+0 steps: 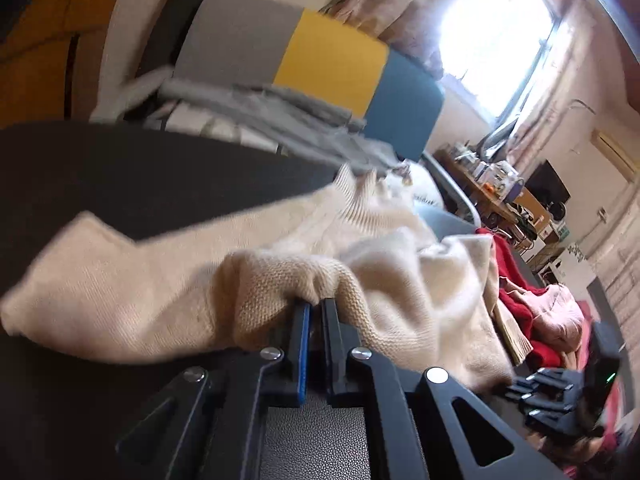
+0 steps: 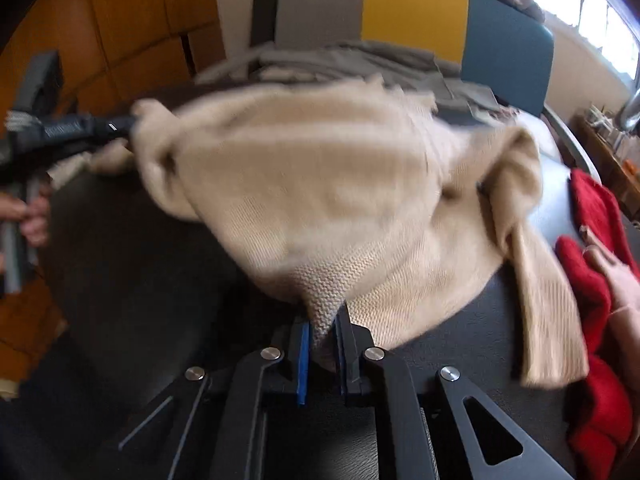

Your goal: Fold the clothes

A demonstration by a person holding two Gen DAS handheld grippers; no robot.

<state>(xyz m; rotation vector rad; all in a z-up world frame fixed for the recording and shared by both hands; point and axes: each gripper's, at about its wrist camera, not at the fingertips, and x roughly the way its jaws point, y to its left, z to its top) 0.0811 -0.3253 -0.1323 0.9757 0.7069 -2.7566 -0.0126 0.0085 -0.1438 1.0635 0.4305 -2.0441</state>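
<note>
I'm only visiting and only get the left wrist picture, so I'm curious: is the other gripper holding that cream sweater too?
Observer: Yes. In the right wrist view the right gripper is shut on a knit edge of the cream sweater.
Operator: Can you see my gripper from over there?
Observer: Yes, the left gripper shows at the far left, with its tip buried in the sweater's other end.
Operator: Is somebody holding it?
Observer: A hand shows at the left edge below it, with its fingers around a grey bar.
</note>
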